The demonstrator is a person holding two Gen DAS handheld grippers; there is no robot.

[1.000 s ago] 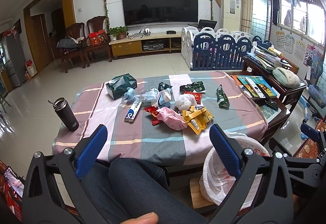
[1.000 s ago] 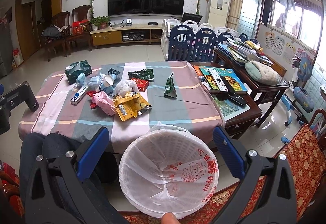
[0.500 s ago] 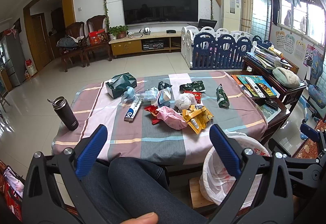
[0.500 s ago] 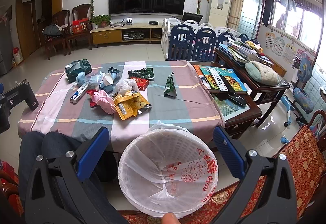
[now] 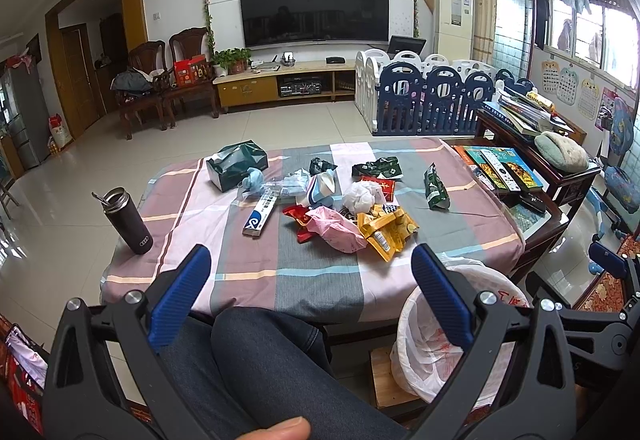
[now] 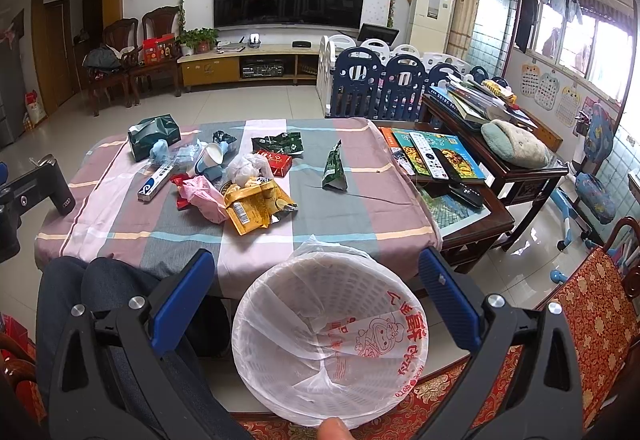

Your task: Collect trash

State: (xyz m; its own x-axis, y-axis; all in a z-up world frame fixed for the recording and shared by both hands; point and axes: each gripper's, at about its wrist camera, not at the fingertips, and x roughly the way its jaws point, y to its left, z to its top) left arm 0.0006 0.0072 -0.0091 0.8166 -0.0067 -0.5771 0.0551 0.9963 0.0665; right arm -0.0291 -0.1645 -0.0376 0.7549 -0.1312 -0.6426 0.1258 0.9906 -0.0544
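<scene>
The dark thermos [image 5: 127, 221] at the left edge of the surface [image 5: 256, 272] carries four linked rings as a logo, and it stands upright. The long white and blue box [image 5: 260, 214] has a round blue mark on its near end; the small writing on it I cannot read. Its long axis runs from near-left to far-right in the left wrist view. The white bin liner [image 6: 332, 324] in the waste basket shows red Chinese characters and a red cartoon figure on its inner wall.

The trash lies in a loose heap in the middle of the surface: a pink bag [image 6: 206, 196], a yellow wrapper [image 6: 254, 204] touching it, a crumpled white bag [image 6: 246, 168], a red packet [image 6: 278, 161] and a paper cup [image 6: 210, 156] lying on its side with the mouth toward the far right. A green snack bag [image 6: 335, 169] stands apart to the right, its tip pointing up. A dark green tissue box [image 6: 154, 136] sits at the far left.

The near strip of the surface, between the heap and the edge, is bare cloth. The basket stands below the near edge, open upward.

The left gripper [image 5: 310, 290] hangs over the person's knee with its fingers spread wide and holding nothing. The right gripper [image 6: 316, 294] is over the basket, its fingers also wide apart and holding nothing.
</scene>
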